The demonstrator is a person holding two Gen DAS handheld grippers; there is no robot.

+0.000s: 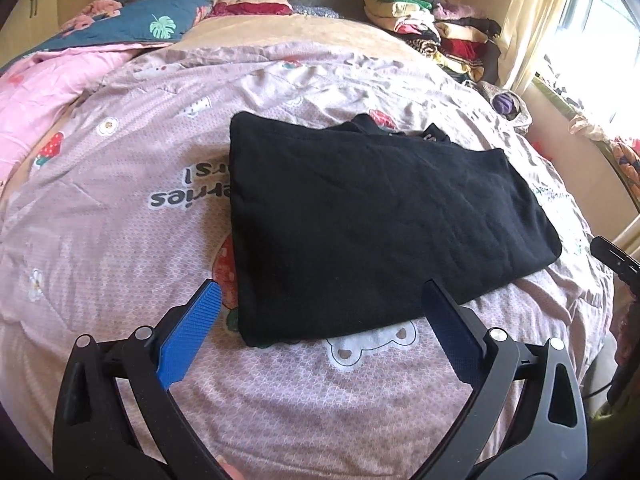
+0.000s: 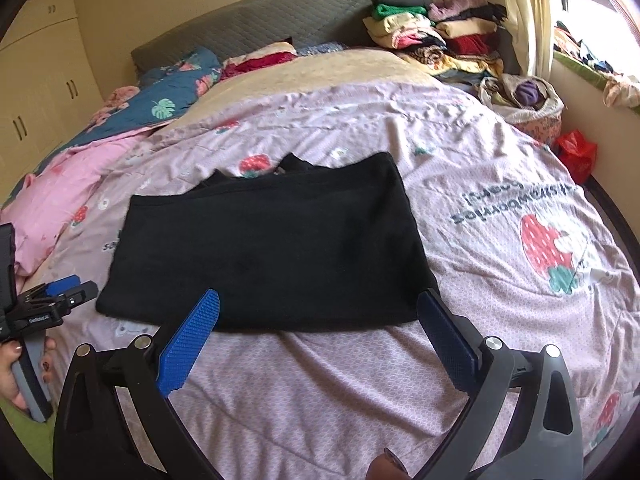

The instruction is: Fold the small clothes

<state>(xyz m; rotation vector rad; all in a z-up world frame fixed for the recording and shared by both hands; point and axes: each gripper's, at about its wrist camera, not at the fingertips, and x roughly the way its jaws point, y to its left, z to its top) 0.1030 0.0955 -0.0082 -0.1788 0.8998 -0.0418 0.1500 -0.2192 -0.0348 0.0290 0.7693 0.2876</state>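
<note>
A black garment [image 1: 372, 216] lies folded into a flat rectangle on the pink strawberry-print quilt [image 1: 120, 208]; it also shows in the right wrist view [image 2: 268, 240]. My left gripper [image 1: 322, 292] is open and empty, its blue pads [image 1: 192, 332] spread just above the garment's near edge. My right gripper [image 2: 318, 300] is open and empty, its pads [image 2: 188, 344] straddling the near edge of the garment. The left gripper appears at the left edge of the right wrist view [image 2: 52, 296], beside the garment's left corner.
Stacks of folded clothes [image 1: 436, 28] sit at the bed's far right by the curtain. A blue leaf-print blanket [image 1: 136, 24] and pink blanket [image 1: 48, 80] lie far left. A cloth bag [image 2: 524, 100] and red bag [image 2: 576, 152] sit right of the bed.
</note>
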